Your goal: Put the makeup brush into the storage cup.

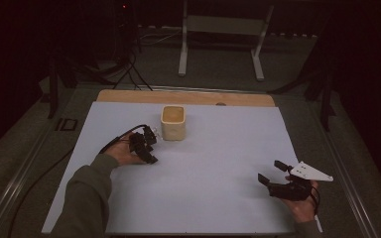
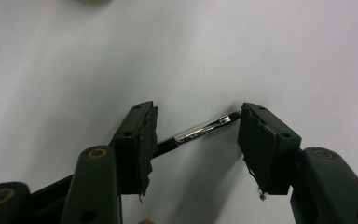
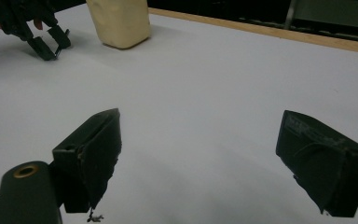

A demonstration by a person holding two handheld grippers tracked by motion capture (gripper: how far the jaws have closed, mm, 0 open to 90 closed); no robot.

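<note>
Lying between left gripper (image 2: 193,140) jaws — thin brush (image 2: 200,131), untouched by pads

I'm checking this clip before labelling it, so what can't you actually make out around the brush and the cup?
- Brush: in the left gripper view its handle end runs behind the left gripper's jaw; its bristle tip is hidden by the other jaw. Whether the pads press it is unclear.
- Brush, high view: too small and dark to see.
- Cup: its inside is too dim to tell contents; the right gripper view cuts off its top.
</note>
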